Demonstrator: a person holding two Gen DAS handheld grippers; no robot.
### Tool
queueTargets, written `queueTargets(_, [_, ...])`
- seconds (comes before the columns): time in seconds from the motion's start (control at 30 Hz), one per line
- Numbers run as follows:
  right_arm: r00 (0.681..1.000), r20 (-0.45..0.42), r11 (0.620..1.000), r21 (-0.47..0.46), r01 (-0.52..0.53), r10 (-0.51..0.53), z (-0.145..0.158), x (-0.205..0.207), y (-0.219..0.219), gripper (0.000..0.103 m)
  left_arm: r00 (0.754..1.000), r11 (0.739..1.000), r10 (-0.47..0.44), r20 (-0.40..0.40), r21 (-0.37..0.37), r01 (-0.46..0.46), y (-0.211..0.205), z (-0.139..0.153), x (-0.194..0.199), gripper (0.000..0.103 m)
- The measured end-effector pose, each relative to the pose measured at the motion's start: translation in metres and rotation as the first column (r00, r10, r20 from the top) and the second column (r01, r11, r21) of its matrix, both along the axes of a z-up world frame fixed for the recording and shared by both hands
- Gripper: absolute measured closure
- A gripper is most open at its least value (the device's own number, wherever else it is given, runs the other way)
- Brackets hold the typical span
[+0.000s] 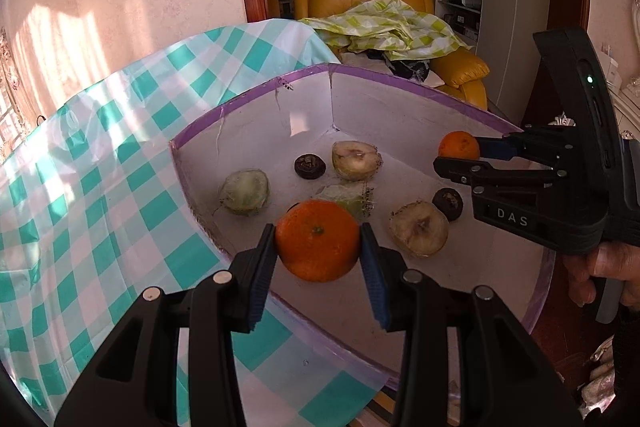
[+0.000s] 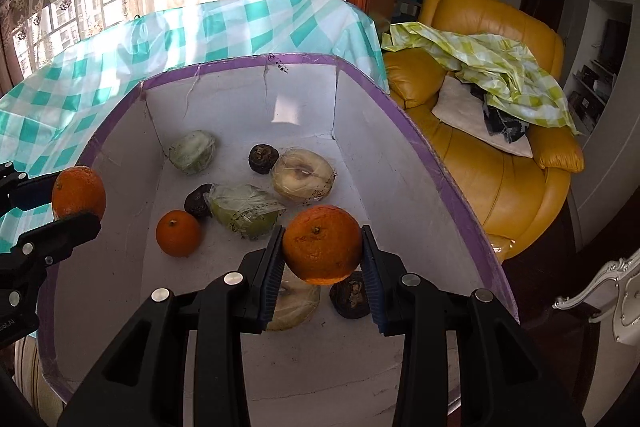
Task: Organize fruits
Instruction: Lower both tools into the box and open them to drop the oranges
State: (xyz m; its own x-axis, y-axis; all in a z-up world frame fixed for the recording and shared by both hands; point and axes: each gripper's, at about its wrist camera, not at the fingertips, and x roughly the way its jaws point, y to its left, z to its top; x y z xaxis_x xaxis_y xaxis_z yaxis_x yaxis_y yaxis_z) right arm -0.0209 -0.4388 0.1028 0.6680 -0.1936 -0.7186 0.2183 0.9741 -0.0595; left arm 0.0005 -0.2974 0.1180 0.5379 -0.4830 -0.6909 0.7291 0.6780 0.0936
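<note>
Orange fruit in both claws, over the box.

Your left claw (image 1: 318, 255) grips one orange (image 1: 318, 241) above the box's (image 2: 400, 115) near-left edge; your right claw (image 2: 322, 259) grips another (image 2: 322, 245) above its floor. Inside already lie a third orange (image 2: 178, 233), wrapped halves and dark fruits. My guess: sorting is well along, with both held oranges left to set down.

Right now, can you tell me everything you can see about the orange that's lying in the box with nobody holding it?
The loose orange is small, round and bright orange, with a dimpled peel and a little dark stem spot facing up. It looks whole and unwrapped. It rests on the white floor of the purple-rimmed box, near the left wall as the right wrist camera sees it, close beside a dark, wrinkled fruit. No tool touches it. In the left wrist view it is hidden.
</note>
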Motion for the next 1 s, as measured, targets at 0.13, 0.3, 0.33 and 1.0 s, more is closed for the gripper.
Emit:
queueTargets(0.13, [1.000, -0.001, 0.999, -0.028, 0.028, -0.028, 0.005, 0.005, -0.016, 0.066, 0.999, 0.998, -0.042, -0.011, 0.051, 0.043, -0.020, -0.005, 0.005, 0.062])
queueTargets(0.3, [1.000, -0.015, 0.999, -0.039, 0.011, -0.012, 0.009, 0.014, -0.030, 0.066, 0.997, 0.994, -0.066, -0.032, 0.088, 0.069, -0.044, -0.012, 0.012, 0.062])
queueTargets(0.33, [1.000, -0.024, 0.999, -0.037, -0.002, 0.001, 0.008, 0.017, -0.031, 0.066, 0.997, 0.992, -0.072, -0.035, 0.106, 0.076, -0.049, -0.015, 0.013, 0.062])
queueTargets(1.0, [0.978, -0.186, 0.990, -0.085, -0.116, 0.099, -0.019, 0.041, -0.017, 0.065, 0.977, 0.925, -0.093, -0.192, 0.347, 0.156, -0.085, -0.060, 0.027, 0.060])
